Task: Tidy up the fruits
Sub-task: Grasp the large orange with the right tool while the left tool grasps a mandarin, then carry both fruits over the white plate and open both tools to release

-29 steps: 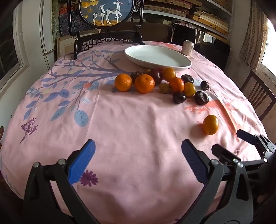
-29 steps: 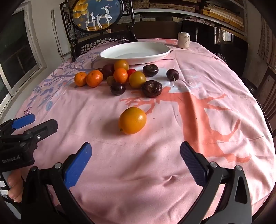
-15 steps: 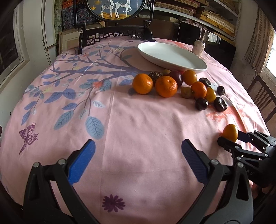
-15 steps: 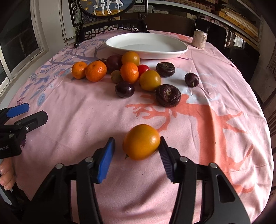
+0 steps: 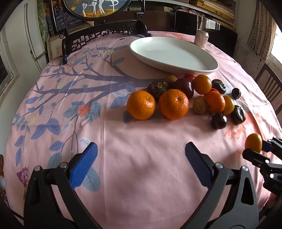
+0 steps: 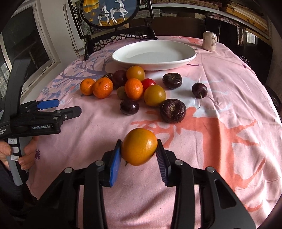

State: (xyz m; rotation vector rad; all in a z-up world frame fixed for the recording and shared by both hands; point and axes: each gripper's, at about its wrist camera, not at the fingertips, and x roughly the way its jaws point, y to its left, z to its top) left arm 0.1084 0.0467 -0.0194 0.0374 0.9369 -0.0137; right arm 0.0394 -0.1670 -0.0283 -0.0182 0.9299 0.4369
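My right gripper point(image 6: 139, 155) is shut on a yellow-orange fruit point(image 6: 139, 146) and holds it just above the pink tablecloth; the fruit also shows at the right edge of the left wrist view point(image 5: 253, 144). My left gripper point(image 5: 139, 163) is open and empty over the cloth, short of two mandarins point(image 5: 141, 105). A heap of mandarins, dark plums and other fruit point(image 6: 135, 88) lies in front of an empty white oval plate point(image 6: 186, 59), also seen in the left wrist view point(image 5: 209, 67).
A drink can point(image 6: 209, 40) stands behind the plate at the far right. A dark carved chair point(image 6: 119, 40) and a framed deer picture point(image 6: 109, 12) stand beyond the table's far edge. Another chair point(image 5: 269, 82) is at the right.
My right gripper closed on the yellow-orange fruit and lifted it slightly off the cloth. My left gripper moved forward toward the mandarins, still open.
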